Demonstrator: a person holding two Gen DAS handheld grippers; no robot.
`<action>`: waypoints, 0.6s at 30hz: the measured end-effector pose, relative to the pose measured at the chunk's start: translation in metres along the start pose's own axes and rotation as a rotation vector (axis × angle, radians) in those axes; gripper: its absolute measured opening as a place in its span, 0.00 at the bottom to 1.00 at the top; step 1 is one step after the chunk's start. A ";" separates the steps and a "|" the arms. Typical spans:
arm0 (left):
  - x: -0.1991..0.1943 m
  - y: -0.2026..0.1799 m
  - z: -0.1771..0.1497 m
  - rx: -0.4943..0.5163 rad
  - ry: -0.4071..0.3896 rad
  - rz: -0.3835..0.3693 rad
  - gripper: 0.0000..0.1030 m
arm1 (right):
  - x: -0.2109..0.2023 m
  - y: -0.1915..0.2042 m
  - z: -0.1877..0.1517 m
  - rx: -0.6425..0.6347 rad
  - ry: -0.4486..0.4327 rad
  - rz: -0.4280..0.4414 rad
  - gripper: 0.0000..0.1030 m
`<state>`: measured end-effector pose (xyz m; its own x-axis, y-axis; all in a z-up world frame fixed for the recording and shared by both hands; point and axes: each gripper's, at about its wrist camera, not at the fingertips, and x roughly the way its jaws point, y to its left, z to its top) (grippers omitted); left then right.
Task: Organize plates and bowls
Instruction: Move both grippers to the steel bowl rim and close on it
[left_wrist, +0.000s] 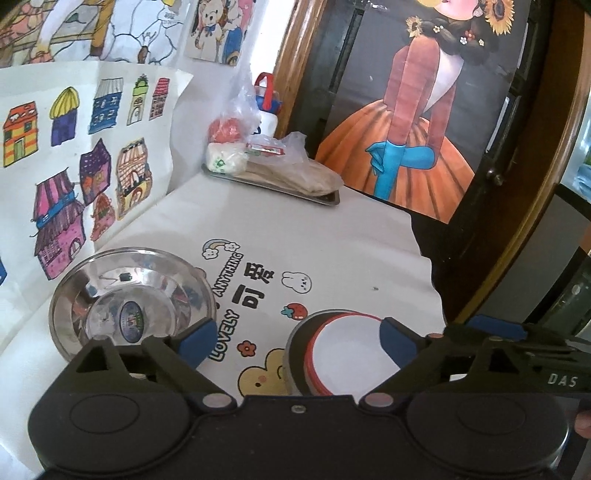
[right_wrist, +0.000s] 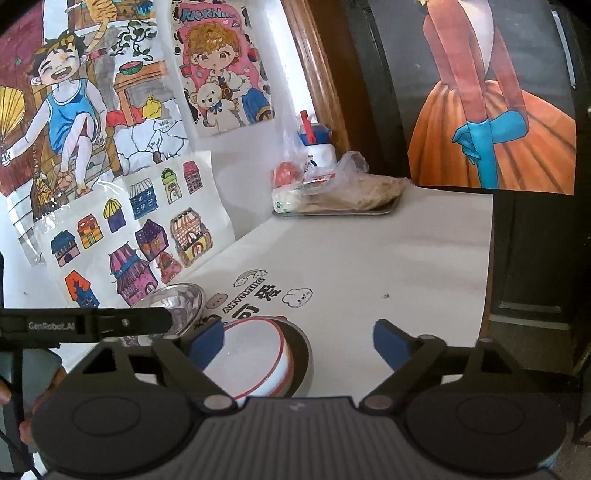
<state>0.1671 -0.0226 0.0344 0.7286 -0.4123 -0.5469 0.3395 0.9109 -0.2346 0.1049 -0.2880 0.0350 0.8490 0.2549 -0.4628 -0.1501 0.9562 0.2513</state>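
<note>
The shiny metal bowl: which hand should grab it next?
Probably left. The shiny metal bowl sits right by the open left gripper. The right gripper, open too, is beside the red-rimmed white bowl, farther off.

Your steel bowl (left_wrist: 129, 306) sits left of the stacked bowl (left_wrist: 351, 354) inside its dish (left_wrist: 295, 354); tray (left_wrist: 325, 199) lies far behind both.

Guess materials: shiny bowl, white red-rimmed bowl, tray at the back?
Shiny bowl: looks like stainless steel, polished; mirror reflections inside.
White red-rimmed bowl: likely glazed ceramic or melamine, smooth and opaque; cannot tell which.
Tray: probably metal, grey with a dull sheen on its rim.
</note>
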 end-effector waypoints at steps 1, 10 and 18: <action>-0.001 0.001 -0.002 0.000 -0.007 0.004 0.96 | -0.002 0.000 -0.002 0.002 -0.006 0.001 0.95; -0.018 0.014 -0.024 -0.015 -0.100 0.034 0.99 | -0.020 -0.004 -0.026 0.022 -0.065 -0.067 1.00; -0.014 0.018 -0.050 0.002 -0.107 0.085 0.99 | -0.022 -0.008 -0.048 0.077 -0.061 -0.137 1.00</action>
<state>0.1329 0.0002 -0.0021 0.8138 -0.3334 -0.4760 0.2754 0.9425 -0.1894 0.0636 -0.2938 0.0027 0.8882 0.1120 -0.4456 0.0059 0.9670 0.2547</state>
